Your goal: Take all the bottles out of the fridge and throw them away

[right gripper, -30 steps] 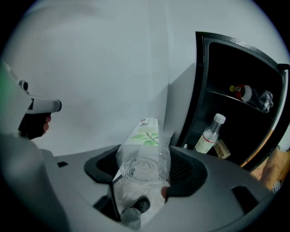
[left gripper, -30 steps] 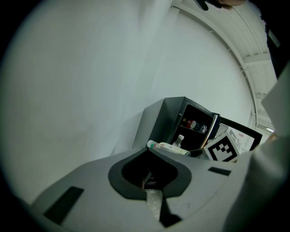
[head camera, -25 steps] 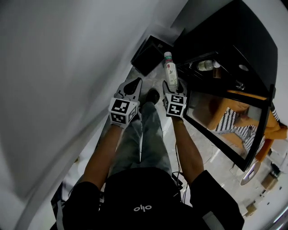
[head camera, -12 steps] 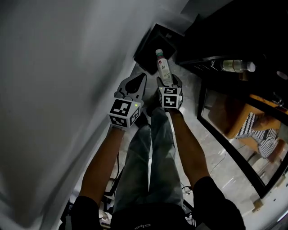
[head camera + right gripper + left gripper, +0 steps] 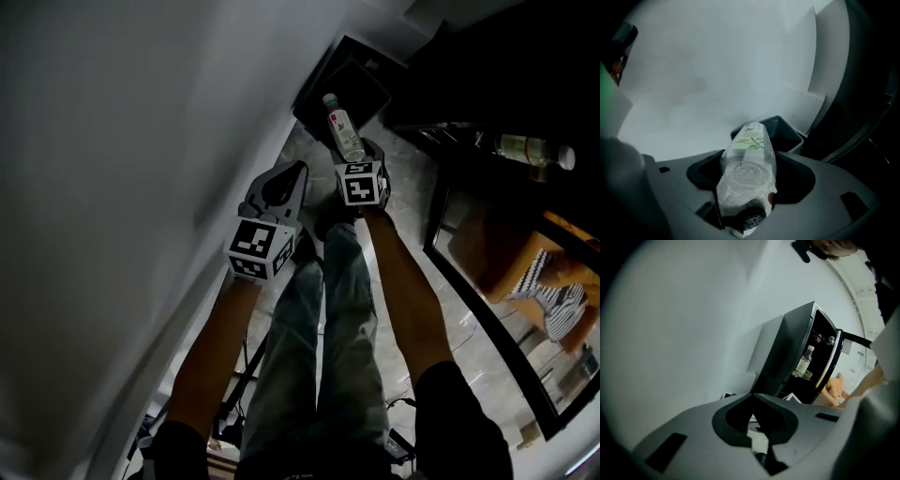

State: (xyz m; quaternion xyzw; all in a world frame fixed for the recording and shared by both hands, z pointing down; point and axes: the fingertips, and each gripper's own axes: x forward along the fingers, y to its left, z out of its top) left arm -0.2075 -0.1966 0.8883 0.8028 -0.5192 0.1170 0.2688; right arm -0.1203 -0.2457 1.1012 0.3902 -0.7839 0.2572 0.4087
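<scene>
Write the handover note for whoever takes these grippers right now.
Left hand-held gripper: shut, empty.
Right hand-held gripper: shut on a plastic bottle, cap end aimed at the black bin by the wall.
Fridge: door open, a shelf bottle visible inside.
Done: the plastic bottle is out of the fridge.
To do: drop it in the bin, then fetch the shelf bottle and any others.

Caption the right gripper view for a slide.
Right gripper clamps a clear plastic bottle, dark bin ahead beside the white wall.
</scene>
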